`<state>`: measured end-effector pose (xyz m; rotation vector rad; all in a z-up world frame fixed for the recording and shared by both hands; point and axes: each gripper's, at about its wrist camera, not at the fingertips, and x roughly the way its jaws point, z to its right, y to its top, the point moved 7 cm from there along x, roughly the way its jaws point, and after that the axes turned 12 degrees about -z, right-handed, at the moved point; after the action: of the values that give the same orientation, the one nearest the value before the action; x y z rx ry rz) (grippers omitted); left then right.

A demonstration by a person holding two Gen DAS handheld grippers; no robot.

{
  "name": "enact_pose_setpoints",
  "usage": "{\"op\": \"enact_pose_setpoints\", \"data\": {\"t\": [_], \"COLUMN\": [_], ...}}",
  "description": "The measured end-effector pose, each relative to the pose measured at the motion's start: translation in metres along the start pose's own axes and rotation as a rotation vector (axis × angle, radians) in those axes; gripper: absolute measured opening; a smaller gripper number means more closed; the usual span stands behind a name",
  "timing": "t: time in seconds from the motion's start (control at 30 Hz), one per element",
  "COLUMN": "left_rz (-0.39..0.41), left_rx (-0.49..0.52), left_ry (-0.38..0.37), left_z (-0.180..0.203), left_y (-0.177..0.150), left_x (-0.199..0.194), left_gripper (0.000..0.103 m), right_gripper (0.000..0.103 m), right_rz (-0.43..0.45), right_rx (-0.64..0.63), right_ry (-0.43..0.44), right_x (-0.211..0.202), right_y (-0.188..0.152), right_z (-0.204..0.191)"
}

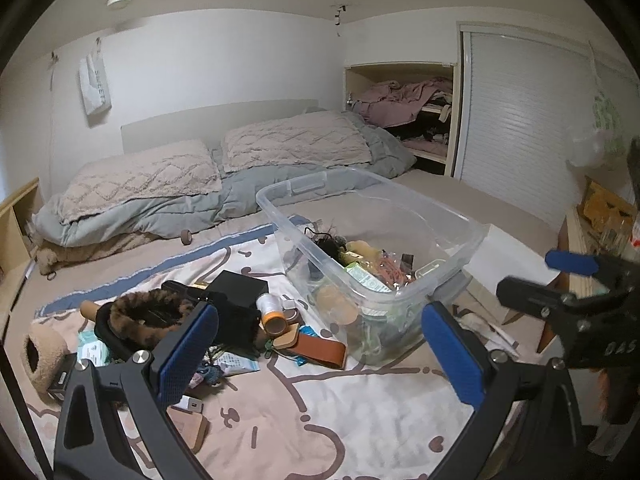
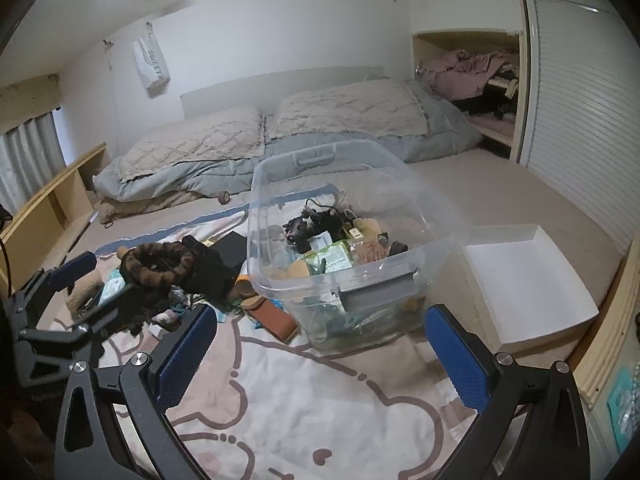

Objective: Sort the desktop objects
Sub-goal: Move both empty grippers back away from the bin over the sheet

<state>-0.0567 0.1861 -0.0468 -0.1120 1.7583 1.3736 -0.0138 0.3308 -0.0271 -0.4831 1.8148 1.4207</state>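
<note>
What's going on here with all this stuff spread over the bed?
A person is sorting small items, holding a gripper in each hand. Both the left gripper and right gripper hover open and empty. A clear plastic bin is already partly filled, while a pile including a furry headband waits on the blanket. A white box sits empty beside it.

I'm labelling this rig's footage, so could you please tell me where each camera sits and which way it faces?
Left wrist: on the left tool, facing the clutter pile and clear bin; the right tool shows at right.
Right wrist: on the right tool, facing the clear bin and white box; the left tool shows at left.
Shared: bin, pillows, open tools.
</note>
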Motion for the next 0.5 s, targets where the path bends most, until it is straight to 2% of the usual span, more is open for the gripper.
{"op": "enact_pose_setpoints", "data": {"t": [0.13, 0.3, 0.5], "left_rz": [-0.017, -0.024, -0.034], "left_rx": [-0.004, -0.058, -0.089], "left_ry": [-0.010, -0.025, -0.010], "left_z": [0.001, -0.008, -0.016], "left_y": [-0.003, -0.005, -0.007], "left_x": [0.004, 0.004, 0.005], "left_gripper": [0.102, 0.102, 0.102], "right_gripper": [0.103, 0.103, 0.103], "right_rz": [0.006, -0.002, -0.017], "right_rx": [-0.027, 0.007, -0.011], "right_ry": [-0.024, -0.016, -0.027], "right_x": [-0.001, 0.000, 0.002], "right_y": [0.000, 0.000, -0.002], "right_z": [-0.002, 0.003, -0.001]}}
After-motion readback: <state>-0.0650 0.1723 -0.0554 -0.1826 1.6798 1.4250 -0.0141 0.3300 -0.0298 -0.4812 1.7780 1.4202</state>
